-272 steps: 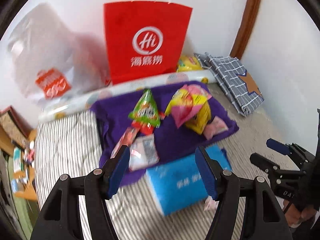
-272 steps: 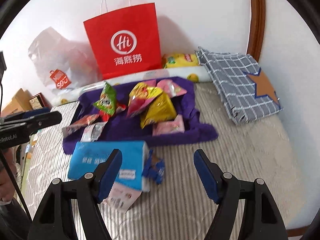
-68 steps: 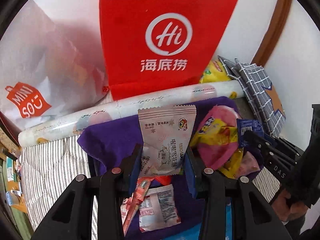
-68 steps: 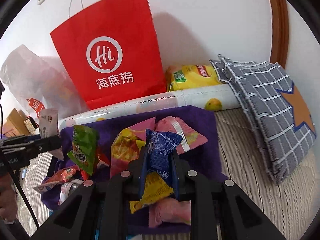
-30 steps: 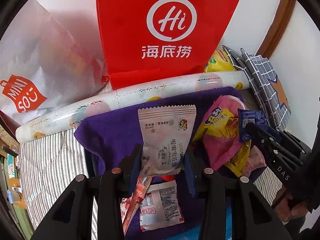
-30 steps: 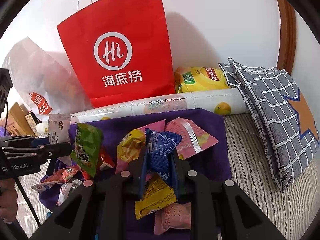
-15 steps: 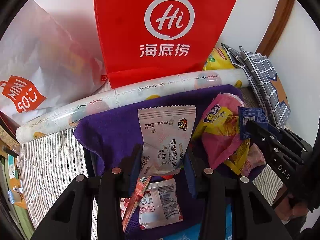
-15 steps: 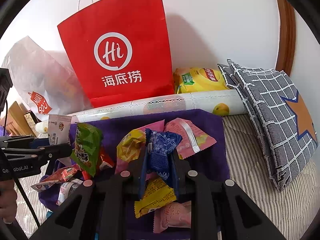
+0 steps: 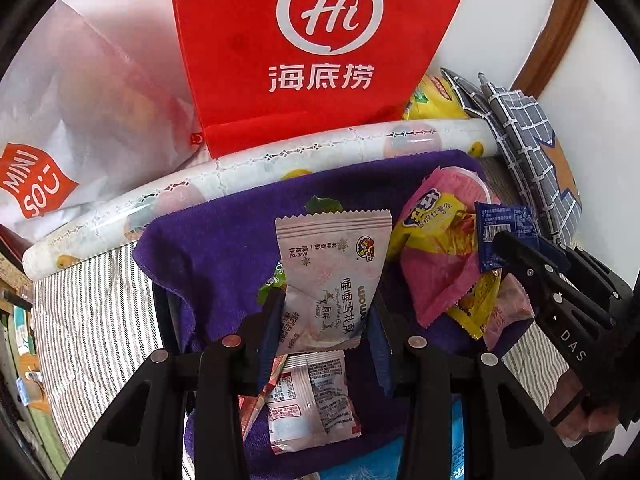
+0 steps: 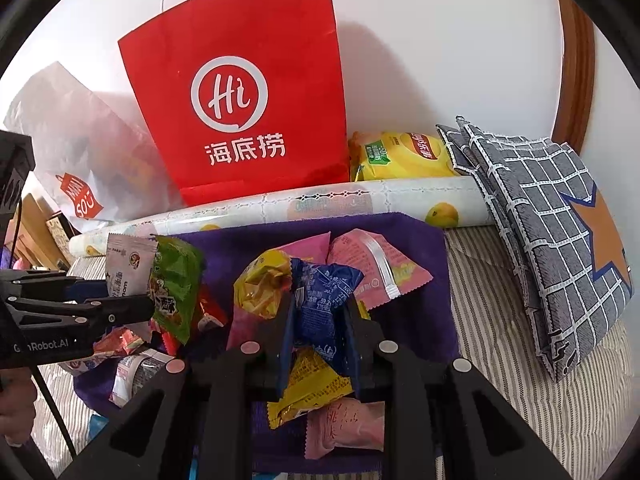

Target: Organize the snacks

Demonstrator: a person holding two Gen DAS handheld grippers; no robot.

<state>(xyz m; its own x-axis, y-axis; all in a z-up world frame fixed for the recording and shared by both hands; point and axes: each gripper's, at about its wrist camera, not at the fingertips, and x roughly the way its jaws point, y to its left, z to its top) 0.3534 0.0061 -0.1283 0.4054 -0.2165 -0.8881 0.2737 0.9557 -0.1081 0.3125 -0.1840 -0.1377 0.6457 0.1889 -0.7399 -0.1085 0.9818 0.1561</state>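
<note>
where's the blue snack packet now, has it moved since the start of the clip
Yes. The blue snack packet left the striped bedding beside the blue box; the right gripper now holds it above the purple cloth.

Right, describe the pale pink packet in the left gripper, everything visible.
The pink packet is a flat, glossy, pale pink plastic sachet with zigzag-cut top and bottom edges, a small round logo and printed Chinese text with "wowu". It looks sealed. It stands upright and lifted above the purple cloth, its lower part pinched between the blue pads of the left gripper. A green packet shows just behind it.
</note>
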